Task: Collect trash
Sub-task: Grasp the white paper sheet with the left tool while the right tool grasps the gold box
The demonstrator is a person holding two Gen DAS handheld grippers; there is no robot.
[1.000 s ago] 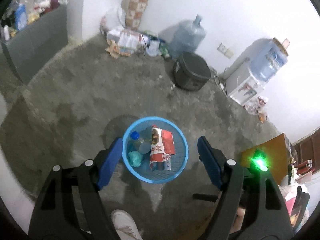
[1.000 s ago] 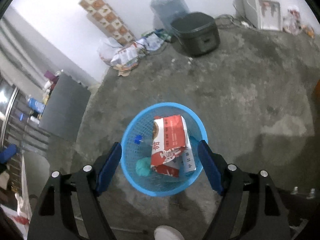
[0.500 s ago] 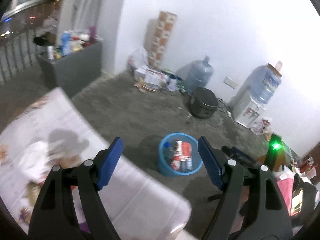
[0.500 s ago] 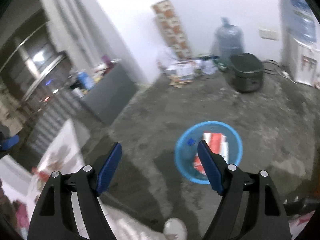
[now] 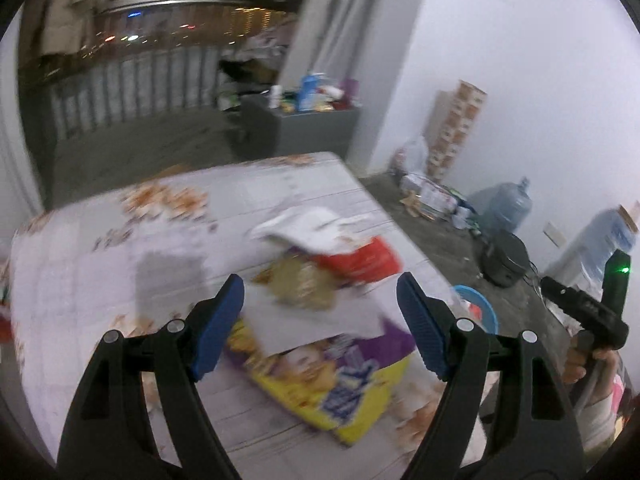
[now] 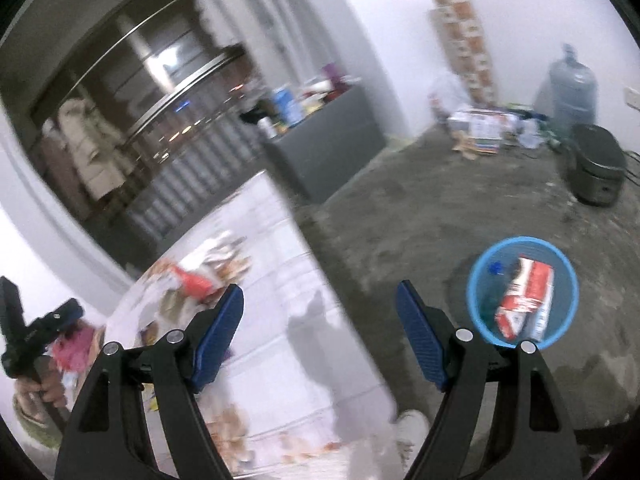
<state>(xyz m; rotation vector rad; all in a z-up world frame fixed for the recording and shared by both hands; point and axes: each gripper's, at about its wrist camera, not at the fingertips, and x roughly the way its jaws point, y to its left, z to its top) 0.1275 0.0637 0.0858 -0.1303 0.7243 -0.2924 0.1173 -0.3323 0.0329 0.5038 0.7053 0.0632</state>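
My left gripper (image 5: 320,326) hangs open over a table (image 5: 100,280) with a white patterned cloth. Below its fingers lies a heap of trash: a white sheet of paper (image 5: 316,324), a yellow and purple snack bag (image 5: 344,392), a red and white packet (image 5: 360,260) and crumpled white paper (image 5: 308,224). Nothing is between the pads. My right gripper (image 6: 320,328) is open too, above the table's edge (image 6: 280,320). The blue basket (image 6: 480,276) stands on the floor to its right, holding a red and white carton (image 6: 524,296). The same basket (image 5: 482,306) shows past the table's far edge in the left wrist view.
A dark round cooker (image 6: 596,168) and a water jug (image 6: 570,88) stand by the far wall, with loose litter (image 6: 480,128) beside them. A grey cabinet (image 6: 332,148) with bottles stands near the table. A white shoe (image 6: 410,436) is at the table's foot.
Both grippers swung up and left, away from the blue basket to the table. The left one now looks onto the trash heap. Both stayed open and empty.
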